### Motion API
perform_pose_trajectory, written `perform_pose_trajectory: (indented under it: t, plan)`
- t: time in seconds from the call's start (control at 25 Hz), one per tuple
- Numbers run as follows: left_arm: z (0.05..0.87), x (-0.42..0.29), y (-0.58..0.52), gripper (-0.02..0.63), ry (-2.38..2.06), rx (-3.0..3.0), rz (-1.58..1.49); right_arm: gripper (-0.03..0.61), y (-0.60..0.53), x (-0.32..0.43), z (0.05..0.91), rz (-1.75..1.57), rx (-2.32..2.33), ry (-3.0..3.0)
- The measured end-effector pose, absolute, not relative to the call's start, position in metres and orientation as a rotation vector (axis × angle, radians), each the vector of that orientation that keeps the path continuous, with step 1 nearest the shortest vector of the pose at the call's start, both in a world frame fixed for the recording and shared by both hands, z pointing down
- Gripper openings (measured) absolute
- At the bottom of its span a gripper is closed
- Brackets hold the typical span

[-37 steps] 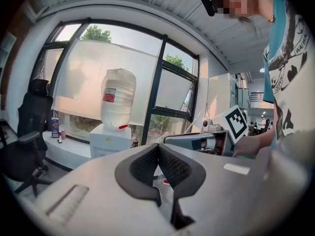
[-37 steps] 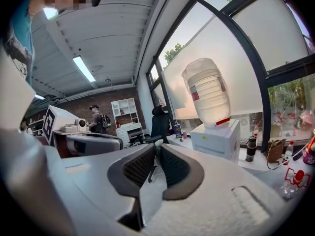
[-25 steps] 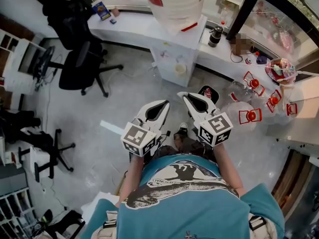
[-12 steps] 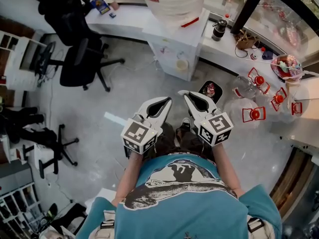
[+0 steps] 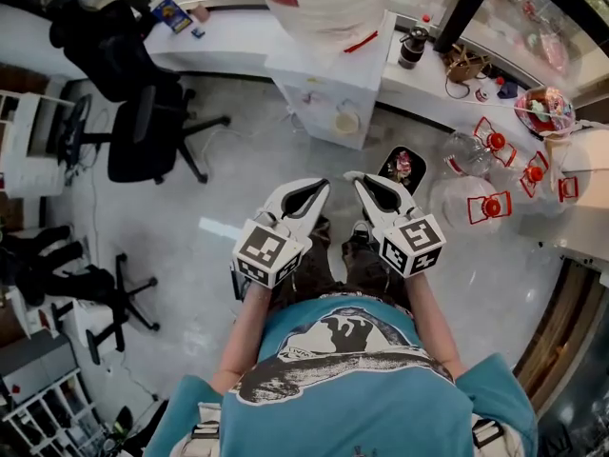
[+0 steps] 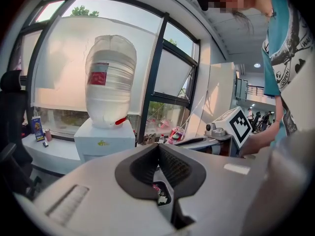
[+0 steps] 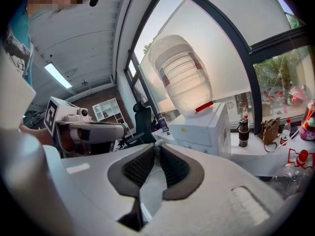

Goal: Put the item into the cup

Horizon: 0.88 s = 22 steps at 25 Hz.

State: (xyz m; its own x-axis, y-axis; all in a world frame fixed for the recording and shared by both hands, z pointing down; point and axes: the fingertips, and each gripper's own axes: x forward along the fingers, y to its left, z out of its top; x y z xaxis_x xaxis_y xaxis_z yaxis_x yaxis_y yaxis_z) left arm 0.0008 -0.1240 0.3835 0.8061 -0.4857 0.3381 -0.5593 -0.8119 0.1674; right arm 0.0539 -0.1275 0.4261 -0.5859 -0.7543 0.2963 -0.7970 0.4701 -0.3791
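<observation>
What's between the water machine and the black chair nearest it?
Only bare grey floor lies between the water machine and the black chair, seen in the head view.

Left gripper [image 5: 322, 185] and right gripper [image 5: 350, 176] edging forward toward the water dispenser [image 5: 328, 89], office chair [image 5: 143, 131] drifting leftward.

The pale grey floor [image 5: 171, 188] looks glossy. The big clear water bottle [image 6: 109, 82] is ribbed translucent plastic. The left tongs [image 6: 158, 146] and right tongs [image 7: 156, 143] have smooth matt white plastic shells and black rough-textured pads [image 7: 174, 167].
</observation>
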Motion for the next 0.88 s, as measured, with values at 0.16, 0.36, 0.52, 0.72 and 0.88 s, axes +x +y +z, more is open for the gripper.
perform_pose_trajectory:
  t: [0.16, 0.36, 0.52, 0.72, 0.88]
  plan:
    - [0.394, -0.006, -0.143, 0.002, -0.738, 2.753, 0.446, 0.040, -0.146, 0.049, 0.438, 0.755, 1.434, -2.566]
    - [0.410, -0.015, -0.162, 0.002, -0.658, 2.763, 0.474, 0.040, -0.168, 0.042, 0.458, 0.768, 1.479, -2.504]
    - [0.423, -0.024, -0.180, 0.002, -0.623, 2.783, 0.503, 0.040, -0.185, 0.036, 0.477, 0.755, 1.490, -2.459]
    - [0.443, -0.025, -0.197, 0.002, -0.560, 2.803, 0.511, 0.040, -0.205, 0.039, 0.507, 0.757, 1.508, -2.398]
    - [0.457, -0.028, -0.209, 0.001, -0.551, 2.794, 0.492, 0.040, -0.220, 0.041, 0.535, 0.753, 1.503, -2.350]
